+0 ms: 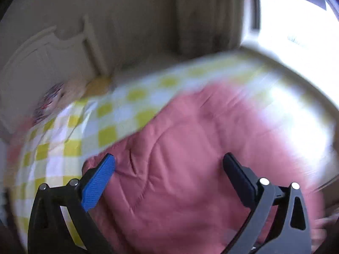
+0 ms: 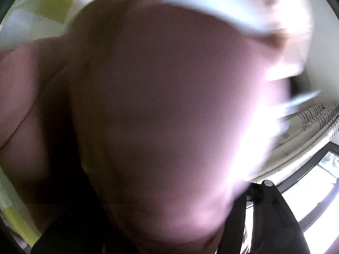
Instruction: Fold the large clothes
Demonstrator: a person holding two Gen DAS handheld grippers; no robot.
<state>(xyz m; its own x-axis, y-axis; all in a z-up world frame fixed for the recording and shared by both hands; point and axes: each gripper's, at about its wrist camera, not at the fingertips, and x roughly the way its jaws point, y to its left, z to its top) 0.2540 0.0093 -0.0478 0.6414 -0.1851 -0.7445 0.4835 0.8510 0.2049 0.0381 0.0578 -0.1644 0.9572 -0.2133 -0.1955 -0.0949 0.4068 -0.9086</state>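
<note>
- The left gripper (image 1: pixel 168 165) hangs with its two fingers spread wide, released and holding nothing; its blue pad (image 1: pixel 98 183) just meets a raised edge of the pink cloth, while the black finger (image 1: pixel 239 177) stands apart on the other side.
- The right gripper (image 2: pixel 243 218) is almost wholly buried: only one black finger shows at the lower edge of the right wrist view, so I cannot tell whether it is clenched or slack, though cloth pressed this close suggests it may be carrying a fold.
- The bed (image 1: pixel 70 139), covered in a yellow-and-white checked sheet, is the largest thing here and bears the work; a pale headboard (image 1: pixel 48 48) stands behind it.
- The pink quilted garment (image 1: pixel 190 148) lies across the bed just ahead of the left gripper, puffy and stitched in channels, with one side washed out by light from the window (image 1: pixel 296 42).
- A blurred pink mass of the same garment (image 2: pixel 159 105) fills the right wrist view, seemingly lifted close to the lens.
- Both views are smeared by motion, so seams and hems are hard to read.
- To fold well, I judge the free left gripper should pinch a matching edge, not the bulk.
- Padding will likely spring back, so lay it over slowly and press the crease flat.
</note>
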